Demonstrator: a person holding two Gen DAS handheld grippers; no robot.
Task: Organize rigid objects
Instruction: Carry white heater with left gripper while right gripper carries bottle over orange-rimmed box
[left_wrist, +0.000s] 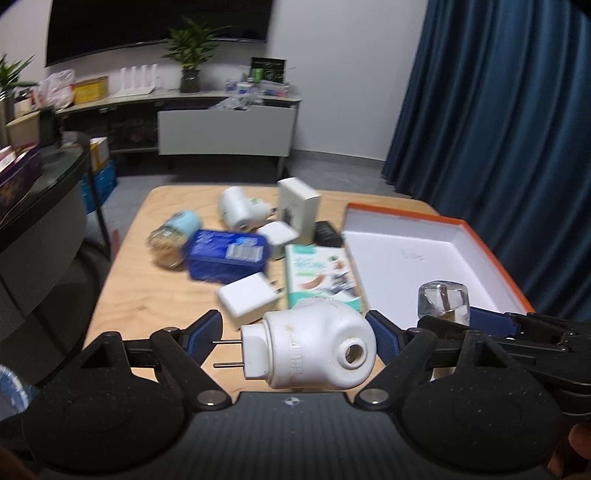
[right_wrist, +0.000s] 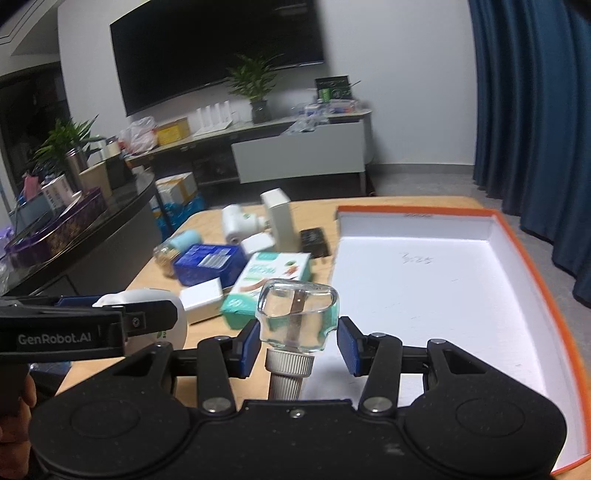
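My left gripper (left_wrist: 295, 332) is shut on a white plug-in device (left_wrist: 314, 347), which hangs sideways above the wooden table (left_wrist: 147, 295) with its two prongs pointing left. My right gripper (right_wrist: 299, 341) is shut on a clear glass bottle (right_wrist: 297, 314); its ribbed white cap faces the camera and a brown wick shows inside. The bottle hangs over the left edge of an open white tray with an orange rim (right_wrist: 443, 280). In the left wrist view the bottle (left_wrist: 441, 301) is just to the right of the plug-in device.
Loose items lie across the table: a white charger (left_wrist: 247, 299), a green-and-white box (left_wrist: 321, 277), a blue box (left_wrist: 227, 254), a jar with a pale blue lid (left_wrist: 175, 236), another white plug-in device (left_wrist: 240, 210), an upright white box (left_wrist: 297, 206) and a black box (left_wrist: 327, 232). A dark curved counter (right_wrist: 92, 229) stands to the left.
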